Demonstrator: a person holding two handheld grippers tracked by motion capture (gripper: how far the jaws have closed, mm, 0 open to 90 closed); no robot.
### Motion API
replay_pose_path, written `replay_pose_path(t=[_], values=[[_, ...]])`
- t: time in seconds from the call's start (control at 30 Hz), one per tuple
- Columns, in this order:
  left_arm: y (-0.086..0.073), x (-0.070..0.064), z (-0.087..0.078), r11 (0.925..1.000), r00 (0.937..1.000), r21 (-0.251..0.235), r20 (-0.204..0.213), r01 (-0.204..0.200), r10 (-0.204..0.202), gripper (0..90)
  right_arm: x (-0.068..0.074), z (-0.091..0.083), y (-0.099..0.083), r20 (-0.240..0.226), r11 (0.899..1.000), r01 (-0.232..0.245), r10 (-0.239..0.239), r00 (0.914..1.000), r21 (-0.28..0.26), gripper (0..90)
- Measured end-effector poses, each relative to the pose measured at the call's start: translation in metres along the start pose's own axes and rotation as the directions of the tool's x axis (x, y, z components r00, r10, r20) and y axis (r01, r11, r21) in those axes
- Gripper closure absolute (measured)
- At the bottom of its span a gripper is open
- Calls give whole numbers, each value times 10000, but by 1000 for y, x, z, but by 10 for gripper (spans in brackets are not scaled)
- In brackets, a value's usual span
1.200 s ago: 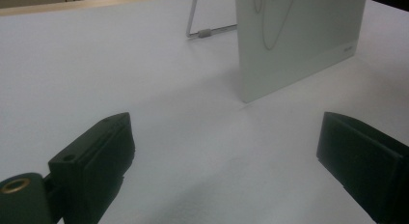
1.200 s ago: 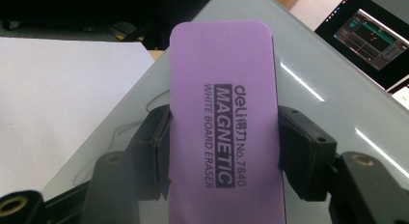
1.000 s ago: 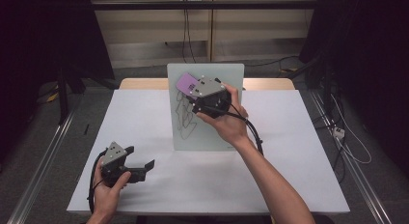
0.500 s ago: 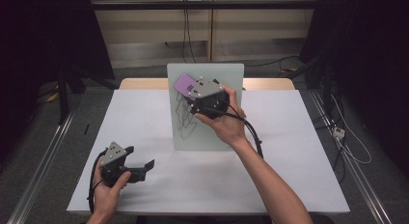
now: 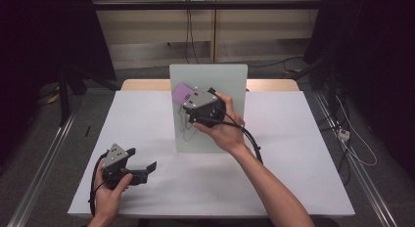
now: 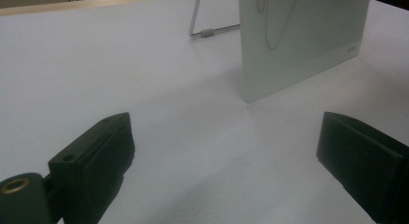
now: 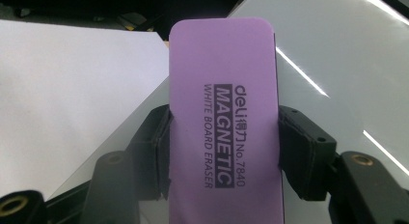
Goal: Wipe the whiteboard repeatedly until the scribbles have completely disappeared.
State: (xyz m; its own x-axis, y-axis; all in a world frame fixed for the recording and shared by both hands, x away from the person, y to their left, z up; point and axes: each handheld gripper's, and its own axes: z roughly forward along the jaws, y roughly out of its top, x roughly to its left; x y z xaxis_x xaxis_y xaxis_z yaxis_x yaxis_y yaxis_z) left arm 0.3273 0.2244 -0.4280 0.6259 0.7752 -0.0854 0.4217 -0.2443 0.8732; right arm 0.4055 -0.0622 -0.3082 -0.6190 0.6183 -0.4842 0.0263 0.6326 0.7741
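- Two grippers in play, and your right gripper [image 5: 188,101] has the action: its jaws are clamped on the long sides of the purple eraser [image 7: 224,132], pressed up against the upper left of the upright whiteboard [image 5: 222,80].
- You can read the print on the eraser's back, "magnetic white board eraser", so expect it to cling to the board; pulling it off will likely take a small tug, and sliding should feel a touch sticky.
- It looks light, with a firm moulded back, so your side grip across the narrow width is a sound place to hold: the pads [image 7: 301,151] sit about midway along its length, which should keep it from pivoting as you wipe.
- Keep its face flat on the board; tilt it and only an edge would rub the pen scribble [image 5: 188,126] below.
- The whiteboard is the thing to be gentle with. It is thin, glossy and stiff, propped on a wire stand [image 6: 205,31] behind, so it probably slides or tips backwards if you lean on it hard.
- Your left gripper [image 5: 144,169] rests on the white table [image 5: 303,139] near the front left edge, jaws spread wide and holding nothing, well apart from the board. It is free to steady the board's edge if the board starts to creep.
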Motion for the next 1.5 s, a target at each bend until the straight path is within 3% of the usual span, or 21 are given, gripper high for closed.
replay_pose_path(t=[0.53, 0.63, 0.97, 1.1, 1.33, 1.4, 1.5], values=[[0, 0, 1, 9999, 10000, -55, -25, 89, -89, 59, 22, 7, -13, -620, 9991, 157, -133, 9980, 390, 419], [0, 0, 1, 9999, 10000, -72, -45, 79, -79, 59, 19, 7, -12, -680, 9991, 10, 18, 9977, 418, 419], [0, 0, 1, 10000, 10000, -45, -43, 71, -71, 59, -10, -9, -2, 297, 9975, -699, 698, 9971, 38, 419], [0, 0, 1, 9999, 9999, -58, -43, 102, -102, 59, -19, -13, 1, 477, 9957, -921, 925, 9946, -121, 419], [0, 0, 1, 10000, 10000, -58, -31, 70, -70, 59, -2, -4, -5, 310, 9983, -577, 574, 9979, 112, 419], [0, 0, 1, 10000, 10000, -40, -29, 69, -70, 59, 8, -1, -7, 243, 9991, -229, 221, 9995, 365, 419], [0, 0, 1, 10000, 10000, -73, -22, 46, -46, 59, 17, 3, -12, -38, 9988, -215, 217, 9998, 439, 419]])
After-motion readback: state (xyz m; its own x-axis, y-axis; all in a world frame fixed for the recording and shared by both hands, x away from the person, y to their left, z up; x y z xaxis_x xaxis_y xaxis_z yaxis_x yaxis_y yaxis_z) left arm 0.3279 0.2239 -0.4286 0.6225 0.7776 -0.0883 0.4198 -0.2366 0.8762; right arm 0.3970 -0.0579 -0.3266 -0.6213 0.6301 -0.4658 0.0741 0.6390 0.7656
